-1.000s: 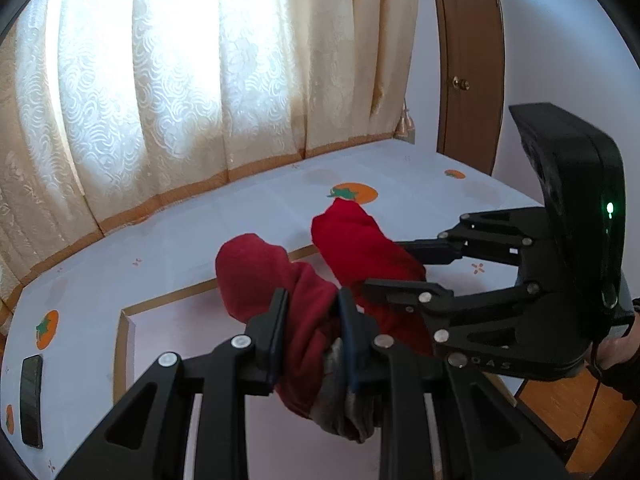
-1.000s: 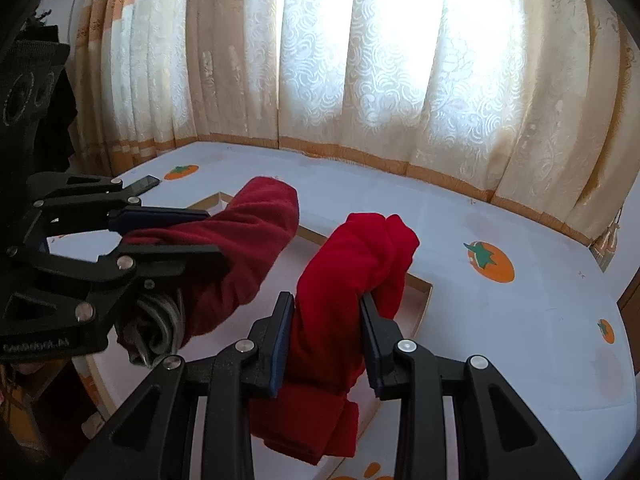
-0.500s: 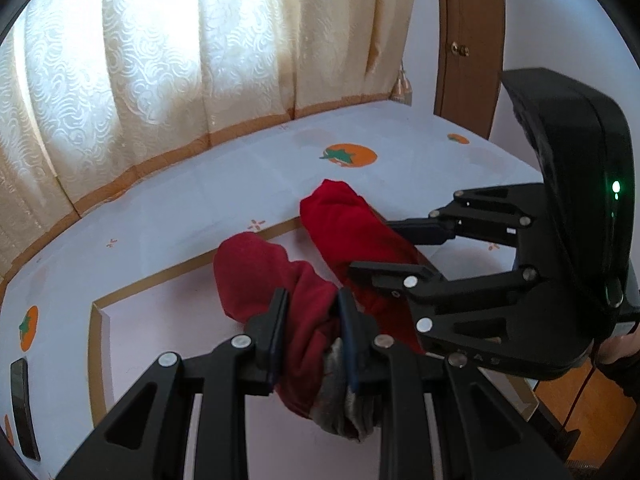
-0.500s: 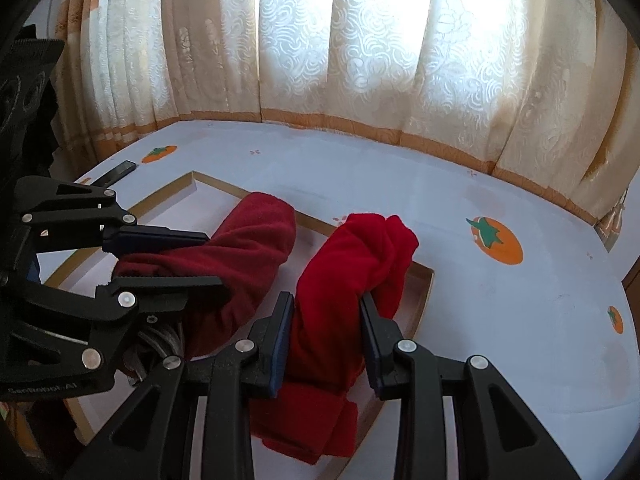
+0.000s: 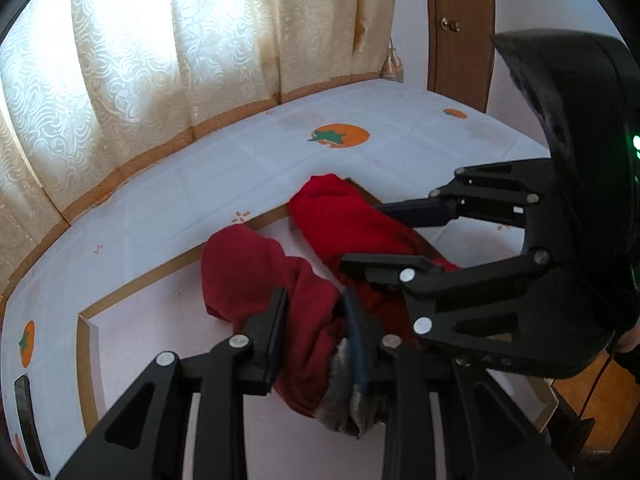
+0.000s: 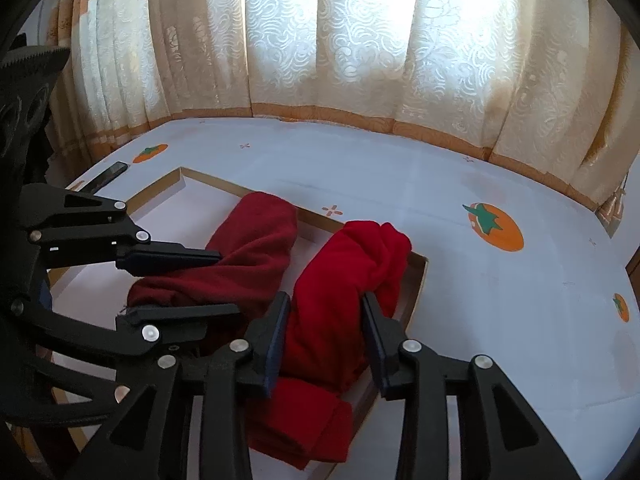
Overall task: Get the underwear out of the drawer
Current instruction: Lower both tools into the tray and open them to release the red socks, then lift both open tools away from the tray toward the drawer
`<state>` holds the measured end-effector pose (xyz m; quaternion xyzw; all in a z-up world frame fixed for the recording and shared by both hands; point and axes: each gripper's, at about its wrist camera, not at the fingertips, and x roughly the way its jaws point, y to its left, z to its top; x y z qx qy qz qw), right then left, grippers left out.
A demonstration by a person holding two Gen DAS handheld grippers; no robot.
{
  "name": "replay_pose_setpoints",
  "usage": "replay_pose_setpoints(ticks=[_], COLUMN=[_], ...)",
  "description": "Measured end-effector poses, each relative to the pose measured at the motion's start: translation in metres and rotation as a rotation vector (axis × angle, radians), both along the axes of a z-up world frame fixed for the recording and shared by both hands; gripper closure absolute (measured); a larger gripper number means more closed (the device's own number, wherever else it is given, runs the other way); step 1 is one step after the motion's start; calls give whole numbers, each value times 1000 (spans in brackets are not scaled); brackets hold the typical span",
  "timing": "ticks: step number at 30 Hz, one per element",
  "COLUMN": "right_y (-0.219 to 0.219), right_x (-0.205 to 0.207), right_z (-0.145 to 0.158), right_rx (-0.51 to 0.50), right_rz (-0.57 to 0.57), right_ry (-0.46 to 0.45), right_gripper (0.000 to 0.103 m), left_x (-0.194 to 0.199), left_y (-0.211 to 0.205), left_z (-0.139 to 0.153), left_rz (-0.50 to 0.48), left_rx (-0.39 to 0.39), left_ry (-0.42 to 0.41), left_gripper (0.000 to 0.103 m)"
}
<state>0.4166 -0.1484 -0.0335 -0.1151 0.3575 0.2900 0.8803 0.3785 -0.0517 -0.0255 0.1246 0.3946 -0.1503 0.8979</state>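
A dark red rolled underwear (image 5: pixel 248 272) fills the gap of my left gripper (image 5: pixel 314 304); its jaws are opening, though both pads still touch the cloth. A grey piece (image 5: pixel 340 408) hangs from the bundle's near end. My right gripper (image 6: pixel 326 308) holds a bright red rolled underwear (image 6: pixel 344 280); its jaws are opening too, with the cloth still pressed between the pads. Both bundles lie side by side, low over a shallow white box with a tan rim (image 6: pixel 224 182). The left gripper (image 6: pixel 224 284) also shows in the right wrist view, and the right gripper (image 5: pixel 362 236) in the left wrist view.
The box rests on a white tablecloth (image 6: pixel 400 184) printed with orange fruit. A dark phone (image 6: pixel 108 174) lies near the table's left edge. Cream curtains (image 6: pixel 360 40) hang behind the table. A brown door (image 5: pixel 460 20) and wooden floor (image 5: pixel 592 400) are to the right.
Both grippers have sunk toward the box with their red bundles and tipped further down. The fingers of each stand slightly wider apart than before.
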Motion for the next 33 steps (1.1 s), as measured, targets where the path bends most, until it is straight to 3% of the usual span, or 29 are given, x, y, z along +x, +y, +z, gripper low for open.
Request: replay_pose_setpoints(ticks=[4, 11, 20, 33], right_y=[-7, -17, -29, -39], right_x=[1, -12, -46, -134], right_z=[1, 12, 22, 26], right_rx=[15, 41, 90, 134], right_rz=[-37, -60, -62, 45], right_ry=[0, -29, -21, -24], right_gripper=[45, 43, 38, 32], left_x=[-2, -14, -46, -122], left_y=[1, 4, 8, 15], left_z=[3, 15, 28, 43], left_rz=[15, 25, 22, -2], left_rx=[0, -25, -75, -195], left_ry=[-7, -47, -93, -149], left_gripper=[64, 48, 44, 42])
